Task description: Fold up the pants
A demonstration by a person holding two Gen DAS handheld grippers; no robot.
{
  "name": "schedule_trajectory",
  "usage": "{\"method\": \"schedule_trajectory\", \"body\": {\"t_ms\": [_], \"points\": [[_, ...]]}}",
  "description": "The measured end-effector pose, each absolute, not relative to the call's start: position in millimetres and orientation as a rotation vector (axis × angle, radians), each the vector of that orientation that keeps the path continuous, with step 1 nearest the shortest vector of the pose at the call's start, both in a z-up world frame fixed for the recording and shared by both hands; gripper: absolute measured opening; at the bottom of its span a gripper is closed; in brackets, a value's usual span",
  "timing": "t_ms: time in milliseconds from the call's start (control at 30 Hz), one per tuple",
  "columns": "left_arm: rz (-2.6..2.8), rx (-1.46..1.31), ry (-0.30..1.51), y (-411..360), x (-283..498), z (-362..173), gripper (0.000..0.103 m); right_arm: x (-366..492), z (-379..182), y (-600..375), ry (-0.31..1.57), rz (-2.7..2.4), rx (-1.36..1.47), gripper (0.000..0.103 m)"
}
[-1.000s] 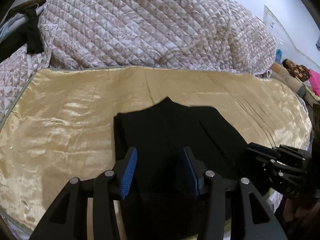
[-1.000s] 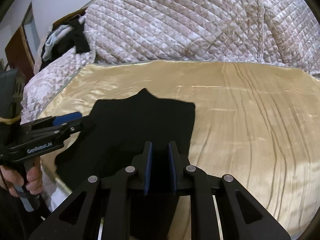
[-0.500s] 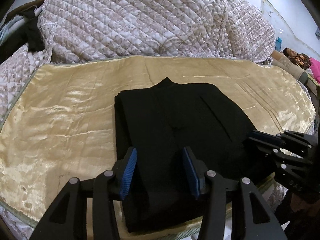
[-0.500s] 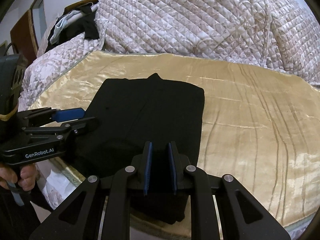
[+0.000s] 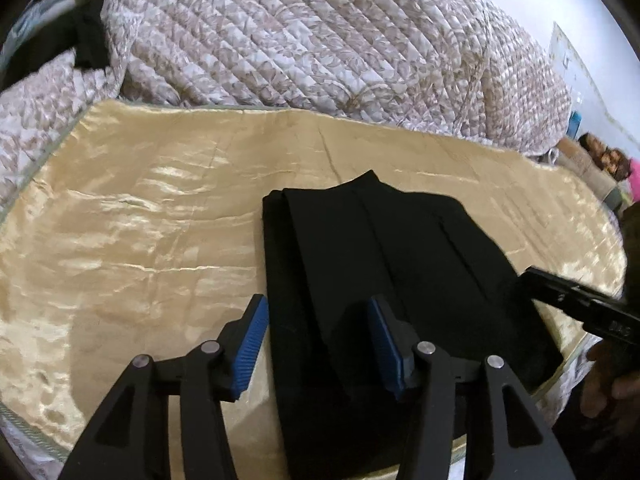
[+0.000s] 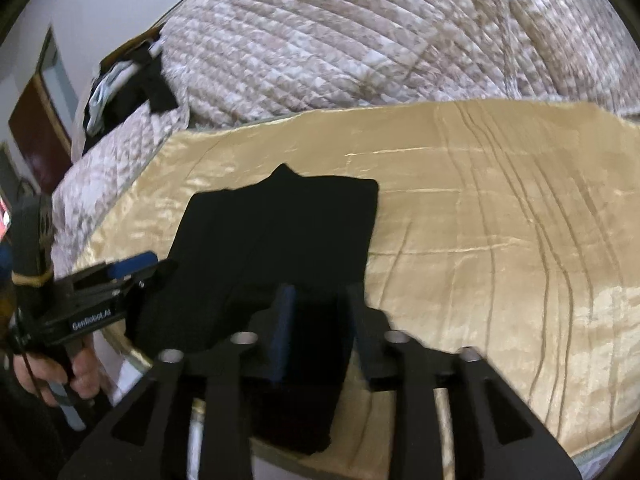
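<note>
Folded pants (image 5: 384,280) lying at frame centre on gold sheet (image 5: 140,240); left gripper (image 5: 316,340) and right gripper (image 6: 316,320) both just spread apart, pinching nothing.

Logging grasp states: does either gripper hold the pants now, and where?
Neither. Left gripper and right gripper, its jaws just opened, stand open over the folded black pants' near edge.

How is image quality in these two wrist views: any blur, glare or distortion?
Left wrist view: mostly sharp, strong fisheye bending, bright sheen patches on the gold satin sheet; the black pants show fold lines. Right wrist view: motion-blurred, the right gripper soft-edged, the pants a featureless dark mass.
</note>
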State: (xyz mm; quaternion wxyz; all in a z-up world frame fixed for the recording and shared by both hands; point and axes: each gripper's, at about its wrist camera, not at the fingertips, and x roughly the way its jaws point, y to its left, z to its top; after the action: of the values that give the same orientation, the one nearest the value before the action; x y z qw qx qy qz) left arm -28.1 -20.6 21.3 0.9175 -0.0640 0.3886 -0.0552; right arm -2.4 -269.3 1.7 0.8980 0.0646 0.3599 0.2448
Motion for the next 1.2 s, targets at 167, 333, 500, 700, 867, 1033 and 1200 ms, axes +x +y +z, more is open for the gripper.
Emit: {"method": "schedule_trajectory", "body": {"t_ms": [167, 333, 500, 700, 867, 1033, 1200], "points": [[-0.134, -0.240, 0.835, -6, -13, 13, 0.065, 22, -12, -281, 0.828, 0.525, 0.271, 0.053], [-0.160, -0.332, 0.857, 6, -10, 4, 0.070, 32, -19, -284, 0.860, 0.584, 0.362, 0.053], [-0.213, -0.346, 0.859, 4, -17, 1, 0.070, 21, -24, -279, 0.877, 0.653, 0.393, 0.053], [-0.246, -0.361, 0.852, -2, 6, -1, 0.075, 35, -26, -277, 0.891, 0.662, 0.425, 0.050], [-0.236, -0.385, 0.857, -1, -4, 3, 0.052, 47, -29, -276, 0.896, 0.652, 0.447, 0.034], [-0.228, -0.374, 0.862, -2, -3, 6, 0.040, 40, -30, -280, 0.898, 0.665, 0.462, 0.026], [-0.243, -0.341, 0.836, -7, -2, 27, 0.027, 46, -24, -276, 0.902, 0.646, 0.448, 0.018]]}}
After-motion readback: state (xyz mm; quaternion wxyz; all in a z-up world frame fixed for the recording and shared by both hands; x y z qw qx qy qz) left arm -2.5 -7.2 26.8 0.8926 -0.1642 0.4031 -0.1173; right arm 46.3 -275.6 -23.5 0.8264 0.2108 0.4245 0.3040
